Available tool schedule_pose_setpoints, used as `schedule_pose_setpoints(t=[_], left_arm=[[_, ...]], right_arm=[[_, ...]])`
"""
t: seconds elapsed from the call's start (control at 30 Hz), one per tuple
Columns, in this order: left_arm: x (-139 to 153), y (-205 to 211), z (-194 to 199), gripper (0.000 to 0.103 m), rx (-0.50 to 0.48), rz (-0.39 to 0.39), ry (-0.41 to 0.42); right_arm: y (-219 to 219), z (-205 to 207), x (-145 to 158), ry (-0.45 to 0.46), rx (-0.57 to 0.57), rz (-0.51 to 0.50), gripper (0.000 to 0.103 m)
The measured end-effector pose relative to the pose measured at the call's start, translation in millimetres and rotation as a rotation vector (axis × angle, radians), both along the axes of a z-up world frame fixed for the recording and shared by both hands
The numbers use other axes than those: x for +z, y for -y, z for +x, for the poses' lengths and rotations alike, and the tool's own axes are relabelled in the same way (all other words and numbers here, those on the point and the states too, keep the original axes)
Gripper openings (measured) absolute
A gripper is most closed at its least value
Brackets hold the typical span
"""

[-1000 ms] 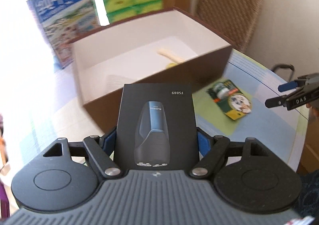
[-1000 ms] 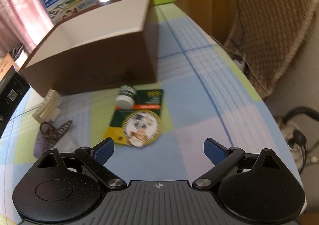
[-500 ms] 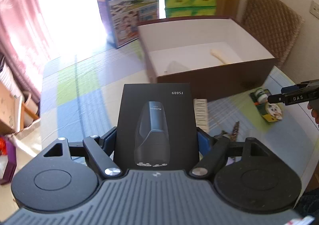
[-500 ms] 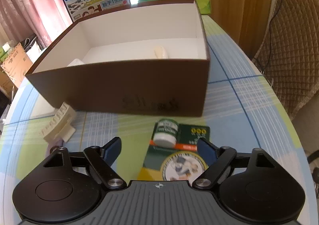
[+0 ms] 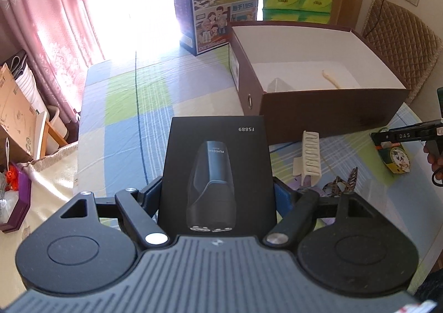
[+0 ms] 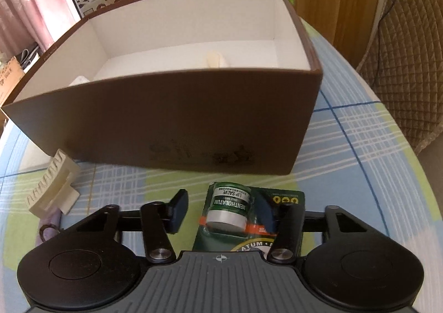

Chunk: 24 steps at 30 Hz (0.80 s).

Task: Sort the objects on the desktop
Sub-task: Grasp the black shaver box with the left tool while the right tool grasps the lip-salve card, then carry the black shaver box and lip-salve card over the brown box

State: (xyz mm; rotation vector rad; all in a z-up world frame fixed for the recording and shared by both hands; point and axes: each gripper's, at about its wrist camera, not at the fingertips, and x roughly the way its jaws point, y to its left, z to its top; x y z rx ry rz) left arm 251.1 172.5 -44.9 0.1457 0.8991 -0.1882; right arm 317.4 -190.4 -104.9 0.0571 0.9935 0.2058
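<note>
Our right gripper (image 6: 223, 209) has come down around the lip salve pack (image 6: 229, 210), jaws open. Our left gripper (image 5: 217, 196) clamps the black shaver box (image 5: 217, 166), near the brown box (image 5: 326, 108) edge.

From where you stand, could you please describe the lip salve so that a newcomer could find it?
Find the large brown box. On the cloth before its near wall lies a green card, and the lip salve is the small white-labelled pot blistered onto it, unlike the cream hair clip to the left.
</note>
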Motion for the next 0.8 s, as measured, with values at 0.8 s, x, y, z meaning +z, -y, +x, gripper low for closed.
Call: schedule_pose_setpoints(t=[0.8], left_arm=[[28, 69, -46, 0.076, -0.039, -0.041, 0.070]], right_arm=[[50, -90, 53, 0.075, 0.148, 0.052, 0.030]])
